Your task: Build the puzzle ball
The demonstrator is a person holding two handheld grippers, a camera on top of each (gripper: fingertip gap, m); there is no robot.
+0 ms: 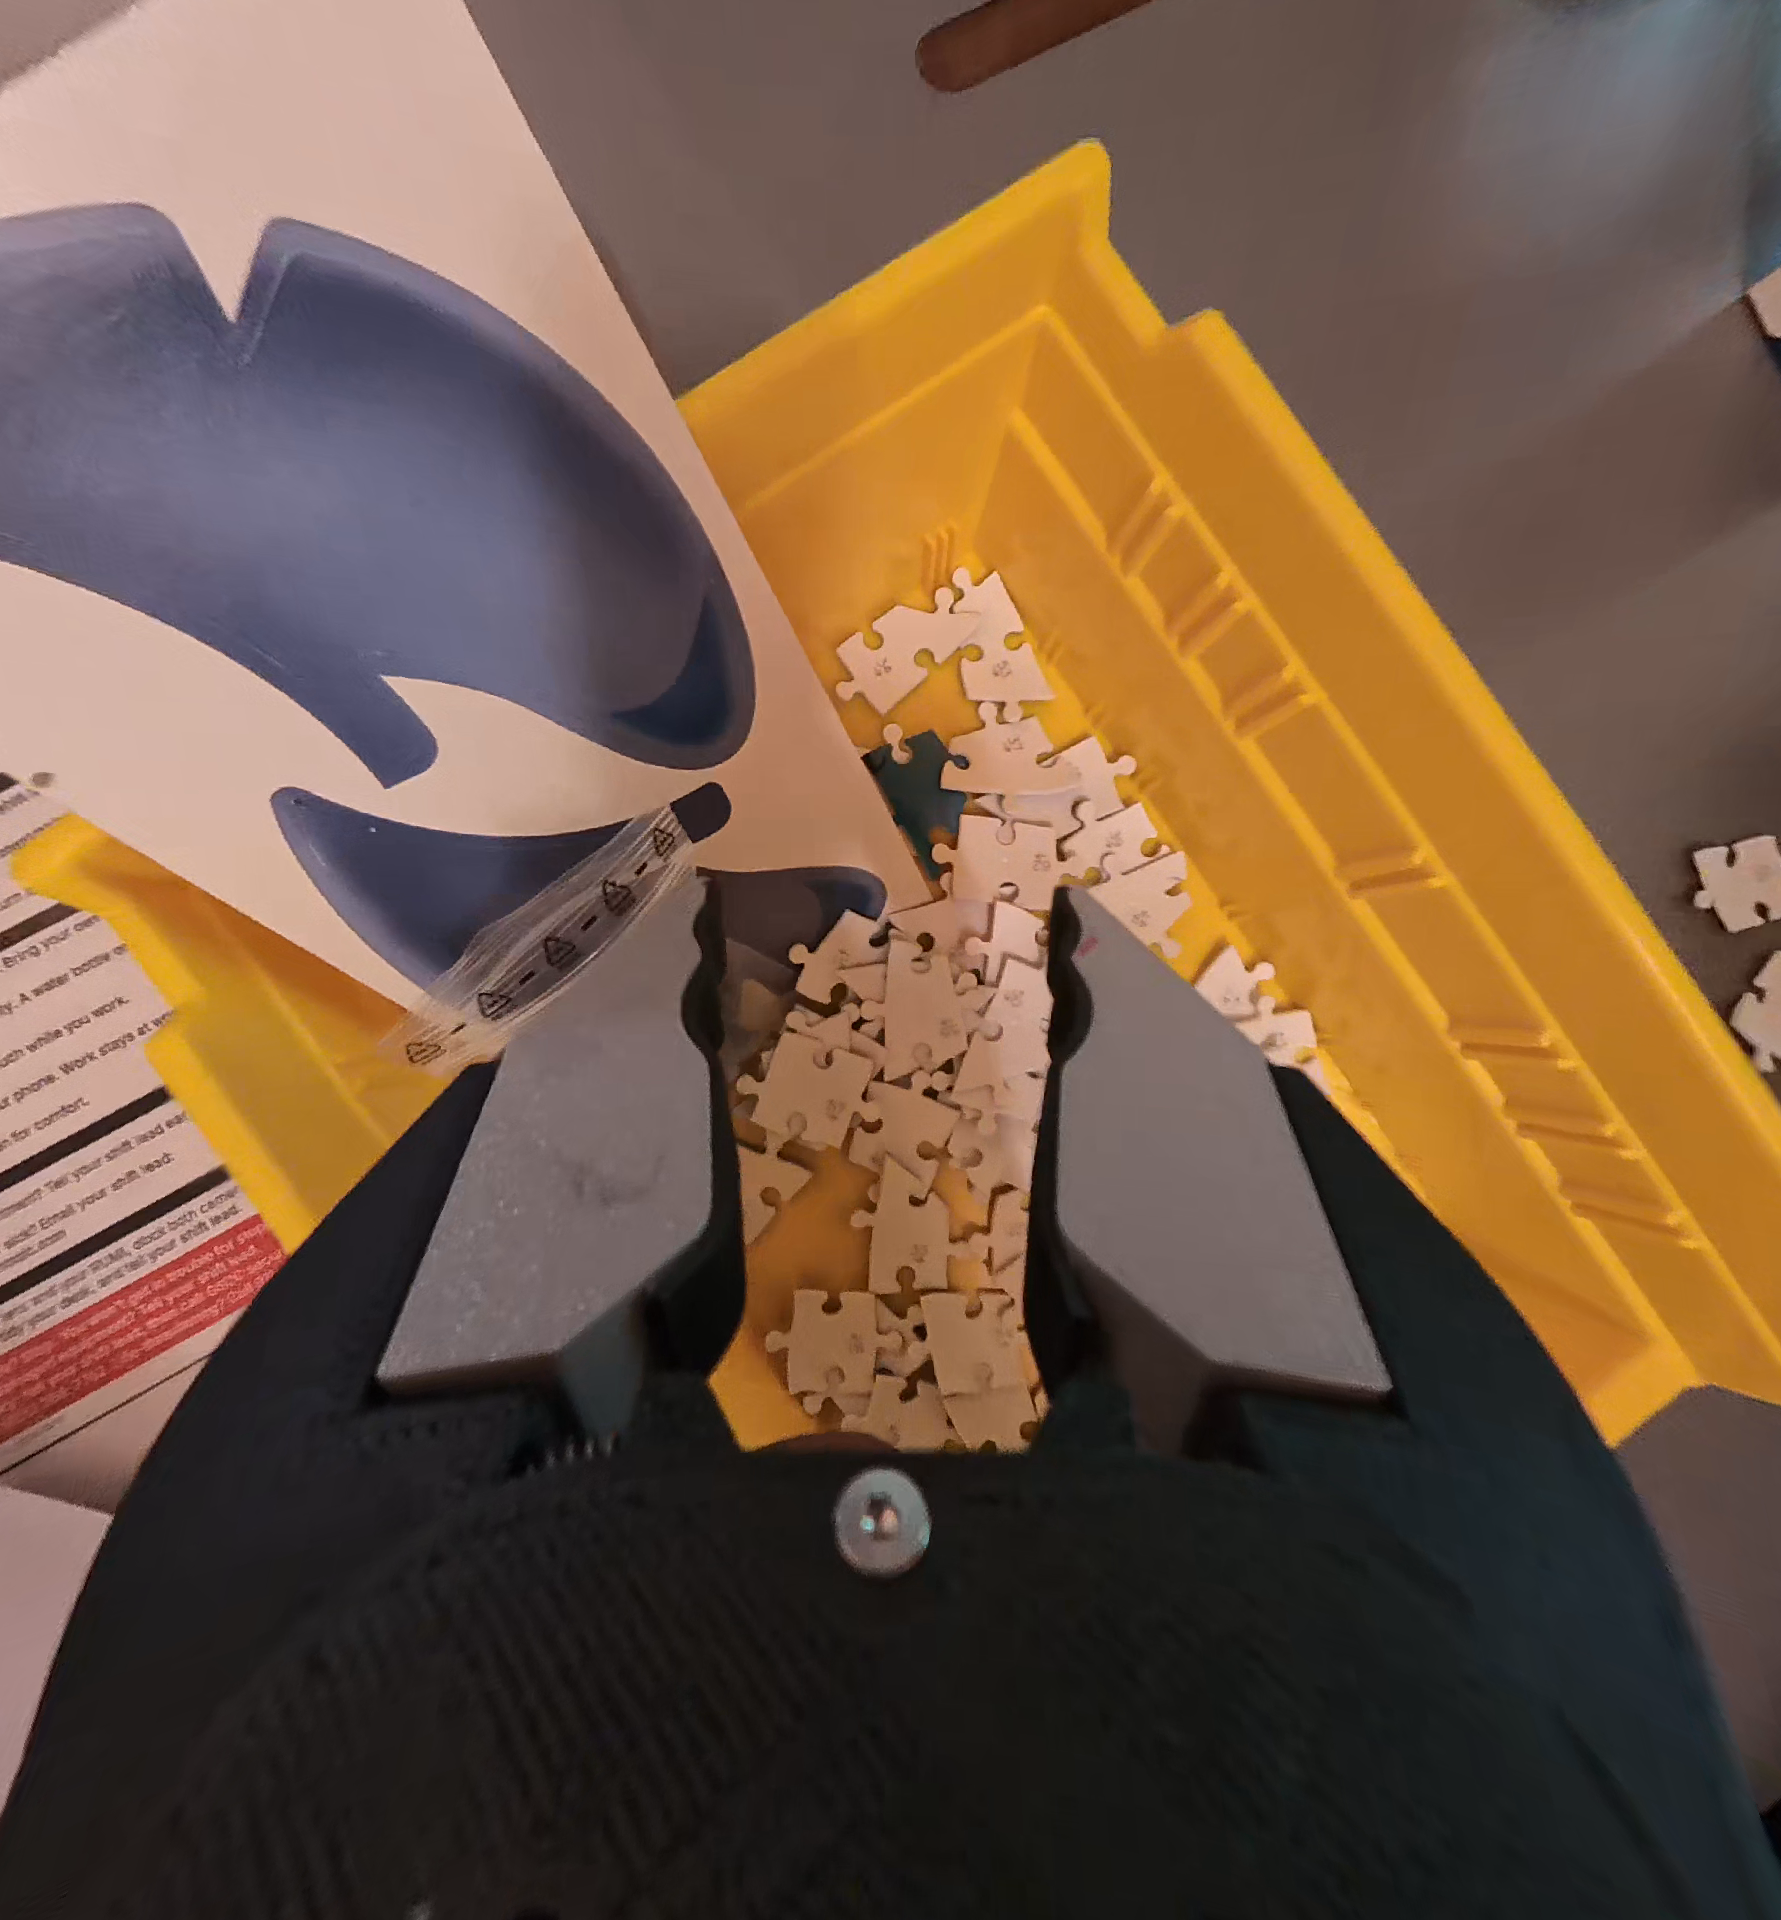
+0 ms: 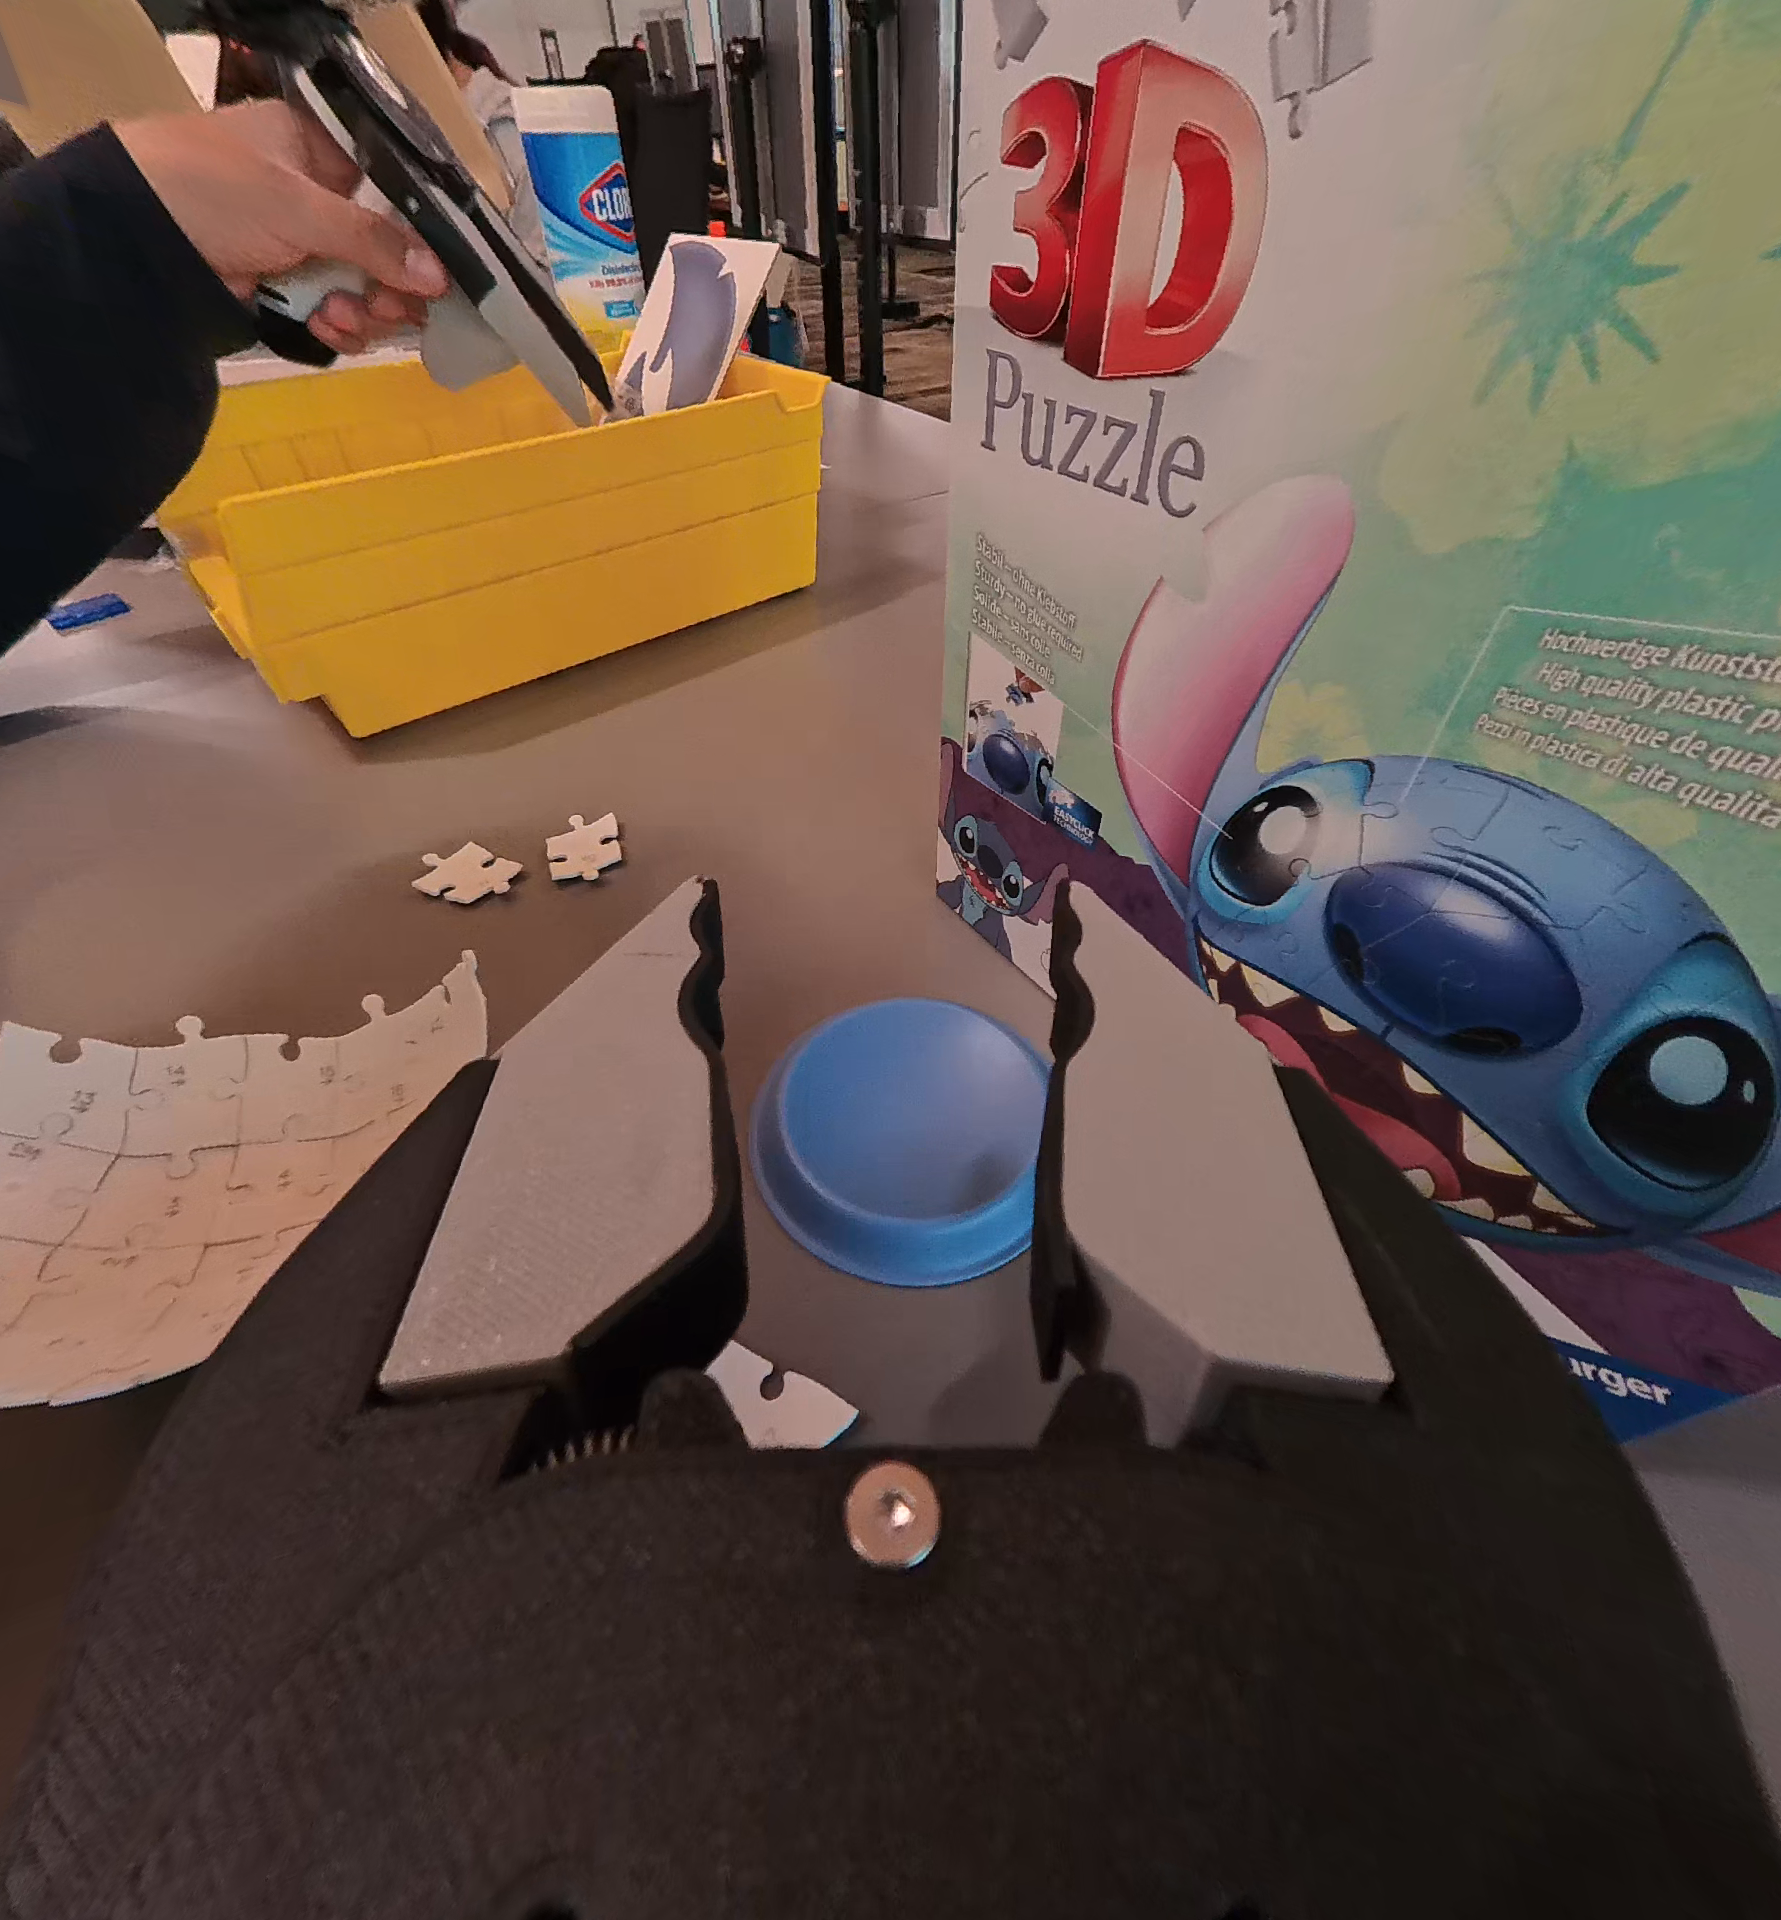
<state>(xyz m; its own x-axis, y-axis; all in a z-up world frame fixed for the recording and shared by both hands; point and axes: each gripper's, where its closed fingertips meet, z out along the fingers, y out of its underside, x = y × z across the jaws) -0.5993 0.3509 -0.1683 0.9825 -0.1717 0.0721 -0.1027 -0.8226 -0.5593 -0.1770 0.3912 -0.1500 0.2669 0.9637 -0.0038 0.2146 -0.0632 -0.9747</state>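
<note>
Puzzle pieces point(image 1: 907, 1122), mostly white backs up, lie heaped in a yellow bin point(image 1: 1281, 727) on the grey surface point(image 1: 1488, 208). Left gripper point(image 1: 881, 899) hangs over that heap w/ its jaws spread wide, nothing between them; pieces show through the gap. At 10 o'clock in the left wrist view a white card point(image 1: 242, 499) w/ blue curved shapes leans across the bin's edge, a clear plastic strip point(image 1: 543, 945) lying on it just beside the left finger. Printed sheet point(image 1: 44, 1122) sits at 8 o'clock. Two loose pieces point(image 1: 1759, 935) rest on the surface at 3 o'clock, outside the bin. Right wrist view: right gripper point(image 2: 886, 899) also wide open, empty, low over the surface, w/ a blue round stand point(image 2: 896, 1143) seen between its fingers, near but not touched. Joined section of pieces point(image 2: 138, 1143), backs up and curling at the edge, lies at 9 o'clock. The two loose pieces point(image 2: 522, 857) sit at 11 o'clock, apart from it. One more piece point(image 2: 782, 1403) peeks out close under the gripper's body. Puzzle box point(image 2: 1437, 623) stands upright at 2 o'clock, just beside the stand. Farther off at 11 o'clock, a hand point(image 2: 273, 218) holds the left gripper tipped down into the bin; a wipes tub point(image 2: 579, 197) stands behind.
</note>
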